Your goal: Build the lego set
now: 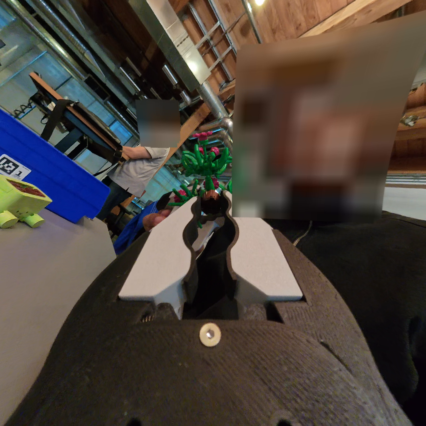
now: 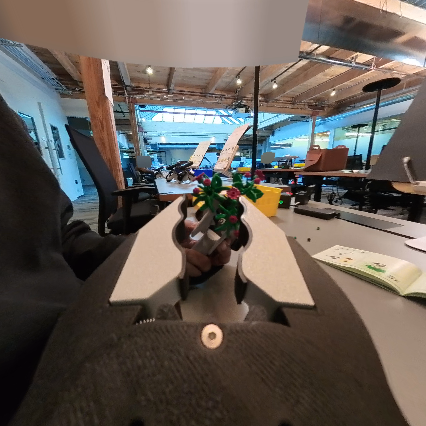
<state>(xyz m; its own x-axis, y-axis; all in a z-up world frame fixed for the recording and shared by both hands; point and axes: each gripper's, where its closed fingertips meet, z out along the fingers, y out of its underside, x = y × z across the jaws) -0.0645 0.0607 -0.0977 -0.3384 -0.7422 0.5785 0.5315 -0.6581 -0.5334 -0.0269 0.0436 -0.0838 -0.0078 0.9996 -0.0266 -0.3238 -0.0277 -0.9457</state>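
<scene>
A Lego plant (image 1: 205,161) with green leaves, pink flowers and a brown base is held up in the air. My left gripper (image 1: 211,198) is shut on the brown base (image 1: 211,196), and the plant rises beyond its fingertips. In the right wrist view the plant (image 2: 212,184) sits between the tips of my right gripper (image 2: 213,199), whose jaws stand apart around the foliage. A pink flower (image 2: 233,193) lies close to its right finger. The left gripper (image 2: 207,232), held in a hand, shows beyond it.
A grey table (image 2: 345,230) holds an open instruction booklet (image 2: 373,269), a yellow bin (image 2: 267,200), black devices (image 2: 315,213) and small loose pieces (image 2: 309,239). A lime-green Lego build (image 1: 20,200) and a blue bin (image 1: 53,166) are at left. A person in a grey shirt (image 1: 138,168) stands behind. The tips of one gripper are about 5 cm away from the tips of the other.
</scene>
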